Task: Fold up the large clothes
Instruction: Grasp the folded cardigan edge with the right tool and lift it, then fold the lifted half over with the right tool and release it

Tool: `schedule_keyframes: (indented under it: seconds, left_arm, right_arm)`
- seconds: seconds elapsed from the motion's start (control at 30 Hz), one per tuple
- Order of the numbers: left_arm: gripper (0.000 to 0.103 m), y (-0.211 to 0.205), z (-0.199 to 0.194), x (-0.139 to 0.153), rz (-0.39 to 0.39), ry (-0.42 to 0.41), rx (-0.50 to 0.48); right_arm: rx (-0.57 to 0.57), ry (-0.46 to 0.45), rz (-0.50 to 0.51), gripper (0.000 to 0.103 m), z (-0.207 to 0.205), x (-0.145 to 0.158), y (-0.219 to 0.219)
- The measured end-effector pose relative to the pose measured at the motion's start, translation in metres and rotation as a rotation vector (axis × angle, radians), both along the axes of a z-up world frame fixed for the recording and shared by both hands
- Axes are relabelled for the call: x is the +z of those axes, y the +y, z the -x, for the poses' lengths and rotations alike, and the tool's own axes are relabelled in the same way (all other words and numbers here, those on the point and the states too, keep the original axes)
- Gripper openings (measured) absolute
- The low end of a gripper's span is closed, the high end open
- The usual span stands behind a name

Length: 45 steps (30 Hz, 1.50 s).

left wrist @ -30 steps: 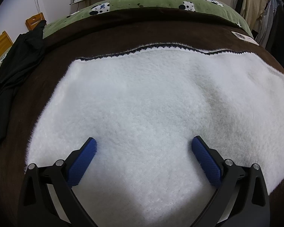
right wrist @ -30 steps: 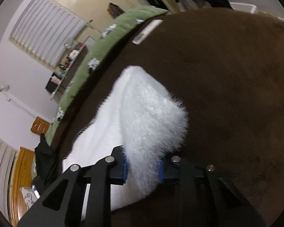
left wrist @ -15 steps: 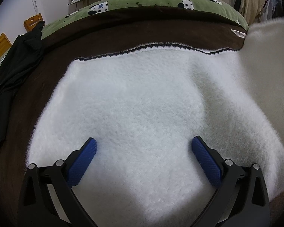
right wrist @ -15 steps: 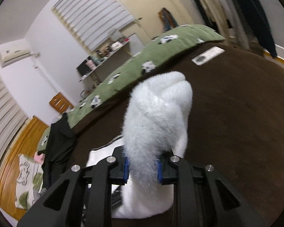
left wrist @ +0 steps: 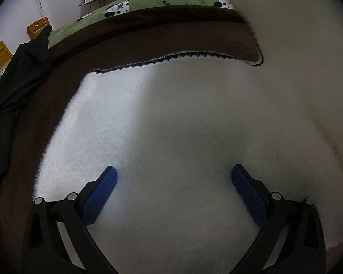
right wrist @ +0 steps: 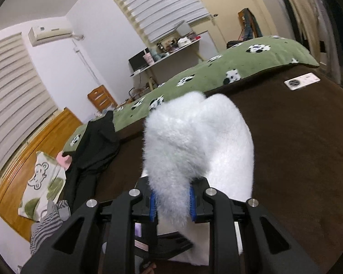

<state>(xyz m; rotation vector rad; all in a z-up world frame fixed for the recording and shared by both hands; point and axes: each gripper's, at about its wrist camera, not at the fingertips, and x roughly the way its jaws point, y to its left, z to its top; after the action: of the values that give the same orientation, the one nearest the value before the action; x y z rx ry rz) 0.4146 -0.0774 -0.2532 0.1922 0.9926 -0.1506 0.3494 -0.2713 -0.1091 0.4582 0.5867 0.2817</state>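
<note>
A large white fleece garment (left wrist: 148, 118) with a dark trimmed far edge lies spread on a brown bedcover (left wrist: 148, 36). My left gripper (left wrist: 173, 191) is open, its blue pads resting low over the garment's near part, holding nothing. My right gripper (right wrist: 171, 202) is shut on a bunched end of the white fleece (right wrist: 194, 141) and holds it lifted above the bed. In the left wrist view that lifted part (left wrist: 297, 57) hangs over the right side and covers the flat fleece there.
A black garment (right wrist: 96, 146) lies at the bed's left side, also in the left wrist view (left wrist: 18, 75). A green cow-print blanket (right wrist: 217, 75) covers the far bed. A white tag (right wrist: 301, 81) lies on the brown cover. Wooden headboard (right wrist: 34, 150), desk and hanging clothes stand around.
My right gripper has lifted the fleece end higher and carried it leftward over the spread garment; it now fills the right of the left wrist view. The left gripper has stayed put.
</note>
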Motion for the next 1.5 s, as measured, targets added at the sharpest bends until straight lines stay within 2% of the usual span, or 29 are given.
schedule_keyframes:
  seconds: [0.3,0.57,0.63,0.77,0.97,1.17,1.3,1.5]
  left_arm:
    - [0.097,0.011,-0.003,0.013,-0.02,0.053,-0.059]
    - [0.097,0.079,0.02,0.037,0.0,0.064,0.054]
    - [0.097,0.095,0.031,0.041,-0.026,0.057,0.079]
    - [0.097,0.123,0.048,0.046,-0.07,0.053,0.112]
    - [0.097,0.172,0.067,0.058,-0.016,0.047,0.204]
    - [0.097,0.219,0.093,0.065,-0.003,0.036,0.313]
    - [0.097,0.25,0.111,0.064,0.022,0.047,0.396]
    - [0.097,0.274,0.125,0.051,0.063,0.074,0.452]
  right_arm:
    - [0.033,0.071,0.031,0.022,-0.032,0.004,0.035]
    - [0.141,0.068,0.089,0.022,-0.05,0.016,0.08]
    - [0.177,0.084,0.102,0.022,-0.052,0.013,0.095]
    - [0.251,0.123,0.137,0.022,-0.056,-0.002,0.133]
    - [0.362,0.192,0.198,0.022,-0.053,-0.027,0.186]
    - [0.444,0.251,0.275,0.023,-0.044,-0.051,0.229]
    - [0.473,0.277,0.337,0.023,-0.036,-0.069,0.242]
    - [0.514,0.338,0.432,0.023,-0.023,-0.107,0.247]
